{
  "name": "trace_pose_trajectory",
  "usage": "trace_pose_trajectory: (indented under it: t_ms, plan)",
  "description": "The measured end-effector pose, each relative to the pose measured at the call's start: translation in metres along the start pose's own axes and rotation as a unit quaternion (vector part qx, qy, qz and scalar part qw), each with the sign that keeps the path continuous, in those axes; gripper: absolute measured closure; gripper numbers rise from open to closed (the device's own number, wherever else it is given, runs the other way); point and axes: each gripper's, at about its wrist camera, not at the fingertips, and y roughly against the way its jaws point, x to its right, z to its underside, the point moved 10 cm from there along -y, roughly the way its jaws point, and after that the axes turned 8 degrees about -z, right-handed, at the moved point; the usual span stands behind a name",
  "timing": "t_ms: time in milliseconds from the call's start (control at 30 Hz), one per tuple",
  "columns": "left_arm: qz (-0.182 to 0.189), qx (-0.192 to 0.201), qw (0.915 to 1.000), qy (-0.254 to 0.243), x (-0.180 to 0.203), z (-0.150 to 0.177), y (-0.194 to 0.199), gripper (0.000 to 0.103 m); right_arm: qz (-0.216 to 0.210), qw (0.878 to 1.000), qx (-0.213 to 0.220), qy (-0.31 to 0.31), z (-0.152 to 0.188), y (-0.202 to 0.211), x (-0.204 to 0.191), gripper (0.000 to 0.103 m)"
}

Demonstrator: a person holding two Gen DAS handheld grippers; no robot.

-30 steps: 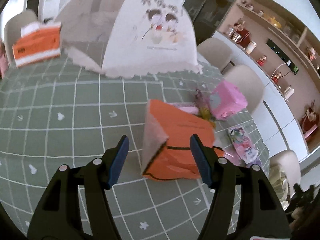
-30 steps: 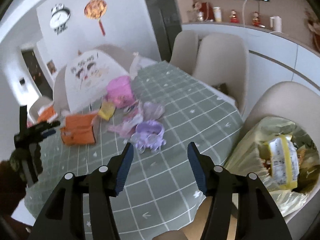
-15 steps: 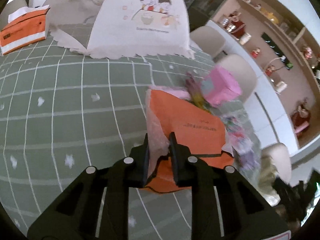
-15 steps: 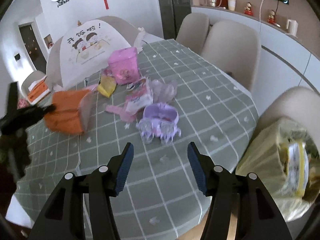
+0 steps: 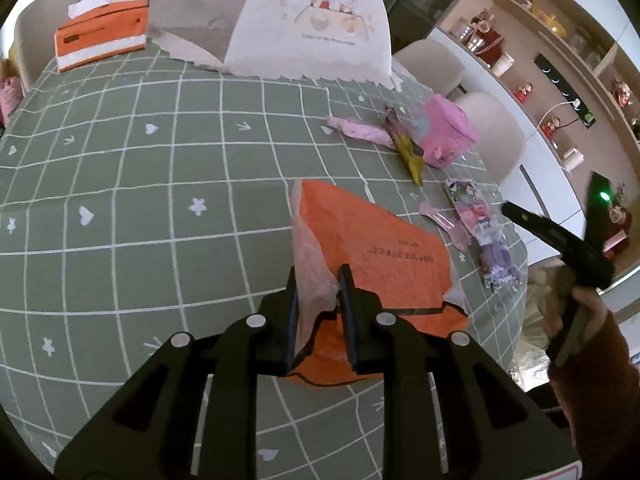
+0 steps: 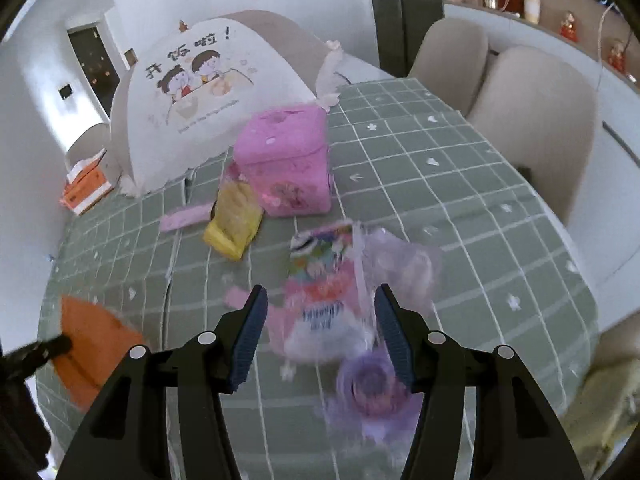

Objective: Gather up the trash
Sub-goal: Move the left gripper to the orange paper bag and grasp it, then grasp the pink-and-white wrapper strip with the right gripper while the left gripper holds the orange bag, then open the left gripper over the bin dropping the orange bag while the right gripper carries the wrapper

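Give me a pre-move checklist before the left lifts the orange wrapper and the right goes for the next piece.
1. Left gripper shut on the orange wrapper: ok, pads pinch its pale edge.
2. Grip secure enough to lift: cannot tell, only a thin flap is caught.
3. Right gripper open: ok, jaws wide, nothing pressed.
4. Right lined up on a target: ok, the pink and white wrapper lies between the fingers, though blurred.
5. Purple plastic tray out of the right's way: not ok, it sits just by the right-hand finger.
6. Trash bag reachable: cannot tell, mostly hidden.
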Motion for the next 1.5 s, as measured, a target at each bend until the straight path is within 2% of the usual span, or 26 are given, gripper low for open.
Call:
trace_pose_trajectory:
  t_ms: [167,233,300,367,400,467,767,1000,1133,1333,1500]
  plan:
    - [0.0,-0.004,0.9998,0.018,-0.009,-0.004,0.0,0.085,0.04,0.999,-0.019,0.004,-0.008,-0.034,0.013,0.05]
    - [0.001,-0.003,0.9998,0.02,-0.009,-0.007,-0.001,0.085,0.044,0.999,-0.03,0.001,-0.005,-0.043,0.017,0.05]
    - [0.004,-0.003,0.9998,0.022,-0.007,-0.008,-0.003,0.085,0.041,0.998,-0.041,-0.004,-0.001,-0.047,0.02,0.058]
    - [0.007,-0.004,0.9998,0.021,-0.004,-0.008,-0.004,0.085,-0.004,0.998,-0.057,-0.018,0.005,-0.048,0.017,0.088]
    - [0.007,-0.005,0.9998,0.017,-0.002,-0.009,-0.006,0.085,-0.018,0.998,-0.058,-0.026,0.007,-0.045,0.015,0.091]
    - [0.009,-0.008,0.9999,0.011,0.003,-0.009,-0.008,0.085,-0.009,0.999,-0.041,-0.021,0.005,-0.03,0.013,0.095]
    - [0.026,0.014,0.9996,-0.003,0.03,-0.023,-0.001,0.085,-0.025,0.998,0.049,-0.022,-0.001,0.074,-0.004,0.097]
    - [0.045,0.046,0.9977,-0.02,0.06,-0.044,0.016,0.085,0.017,0.997,0.078,-0.005,0.013,0.13,0.013,0.097]
    - [0.053,0.07,0.9953,-0.04,0.084,-0.059,0.028,0.085,0.022,0.995,0.091,-0.014,0.027,0.156,0.027,0.097]
    - [0.079,0.104,0.9887,-0.073,0.139,-0.077,0.047,0.085,0.032,0.991,0.128,-0.028,0.037,0.199,0.05,0.097]
    - [0.104,0.123,0.9804,-0.114,0.202,-0.082,0.06,0.085,0.048,0.985,0.159,-0.036,0.044,0.238,0.074,0.097]
